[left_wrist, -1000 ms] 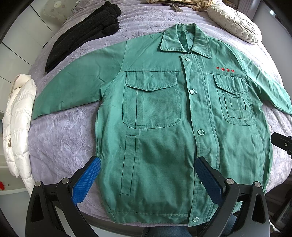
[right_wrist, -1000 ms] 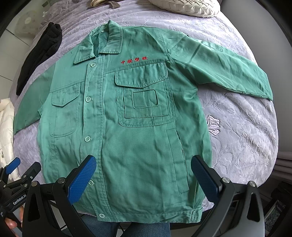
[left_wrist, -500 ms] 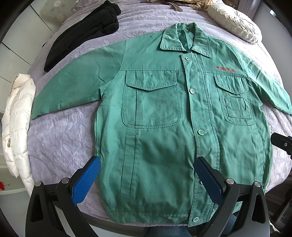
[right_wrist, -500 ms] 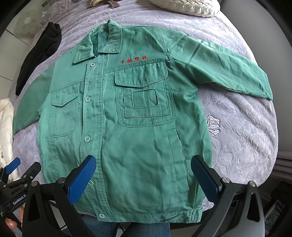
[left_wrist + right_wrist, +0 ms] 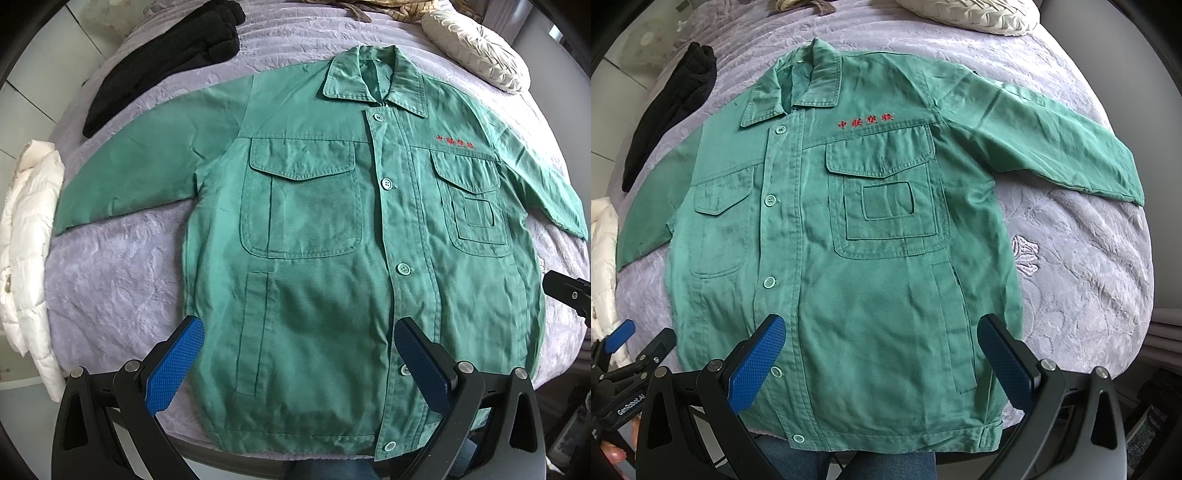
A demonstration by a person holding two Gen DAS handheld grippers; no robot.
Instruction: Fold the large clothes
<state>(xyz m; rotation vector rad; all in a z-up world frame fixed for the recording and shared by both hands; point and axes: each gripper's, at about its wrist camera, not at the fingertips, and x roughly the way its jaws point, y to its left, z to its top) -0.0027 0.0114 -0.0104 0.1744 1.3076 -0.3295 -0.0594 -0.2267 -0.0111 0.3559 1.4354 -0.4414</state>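
Observation:
A green button-up work jacket [image 5: 314, 258] lies flat and face up on the purple bedspread [image 5: 110, 288], collar away from me, both sleeves spread out to the sides. It also fills the right wrist view [image 5: 871, 280], with red lettering on its chest. My left gripper [image 5: 299, 354] is open and empty, held above the jacket's lower left part. My right gripper [image 5: 882, 350] is open and empty above the lower right part near the hem. Neither touches the cloth.
A black garment [image 5: 166, 62] lies at the far left of the bed. A white puffer jacket [image 5: 29, 243] hangs at the left edge. A cream round cushion [image 5: 476, 48] sits at the far right. The bed's near edge runs just below the hem.
Nothing has been grasped. Both views shift only very slightly; the jacket lies as before and both grippers stay open.

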